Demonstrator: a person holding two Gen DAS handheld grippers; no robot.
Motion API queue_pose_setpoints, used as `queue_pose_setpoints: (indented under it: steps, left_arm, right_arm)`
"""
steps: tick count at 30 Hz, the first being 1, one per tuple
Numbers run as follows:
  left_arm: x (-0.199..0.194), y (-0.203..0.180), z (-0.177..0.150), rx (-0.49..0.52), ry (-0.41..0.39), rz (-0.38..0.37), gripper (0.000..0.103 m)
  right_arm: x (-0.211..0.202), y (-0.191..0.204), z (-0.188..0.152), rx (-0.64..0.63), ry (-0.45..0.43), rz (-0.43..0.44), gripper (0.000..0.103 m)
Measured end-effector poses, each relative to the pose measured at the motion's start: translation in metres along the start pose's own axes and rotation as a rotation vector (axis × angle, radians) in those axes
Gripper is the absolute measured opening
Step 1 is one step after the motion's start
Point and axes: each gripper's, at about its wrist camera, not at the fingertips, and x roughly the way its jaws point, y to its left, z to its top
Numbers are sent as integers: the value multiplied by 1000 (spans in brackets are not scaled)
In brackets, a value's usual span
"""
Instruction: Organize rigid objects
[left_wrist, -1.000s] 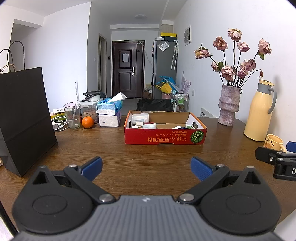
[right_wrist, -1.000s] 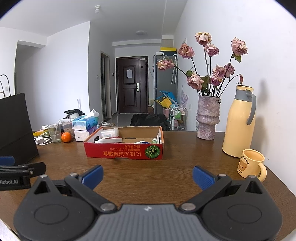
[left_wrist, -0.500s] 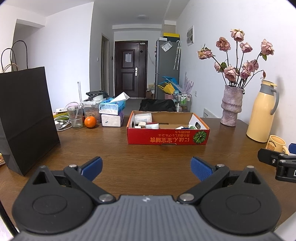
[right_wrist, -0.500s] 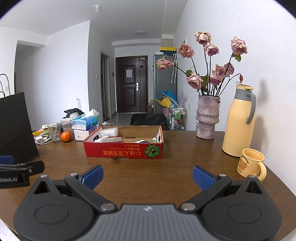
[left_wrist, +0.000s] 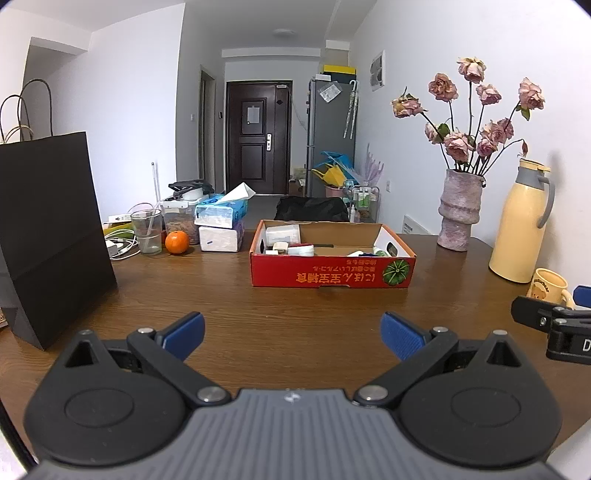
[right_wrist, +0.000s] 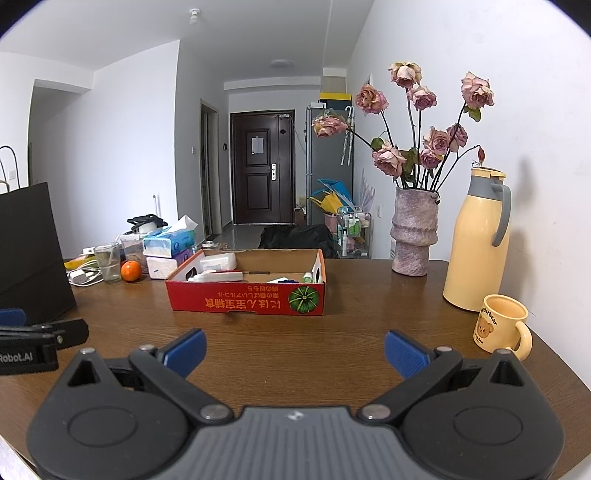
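The red cardboard box (left_wrist: 332, 271) of small items sits on the bench (left_wrist: 288, 325) straight ahead of my left claw (left_wrist: 291, 332) and ahead-left of my right claw (right_wrist: 295, 350); both released, holding nothing.

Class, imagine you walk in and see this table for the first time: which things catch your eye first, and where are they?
The red box stands mid-table, open-topped, with small items inside. Far right, by the wall, faded pink roses lean out of a rough vase, beside a tall cream jug and a bear mug. On the left stands a big black bag.
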Motion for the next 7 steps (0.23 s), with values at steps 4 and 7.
queue_pose_setpoints:
  steps: [4, 7]
  left_arm:
    - [0, 0, -1, 0, 2, -11, 103]
    - [0, 0, -1, 0, 3, -14, 103]
  right_arm:
    - [0, 0, 0, 0, 0, 0, 103]
    - [0, 0, 0, 0, 1, 0, 103]
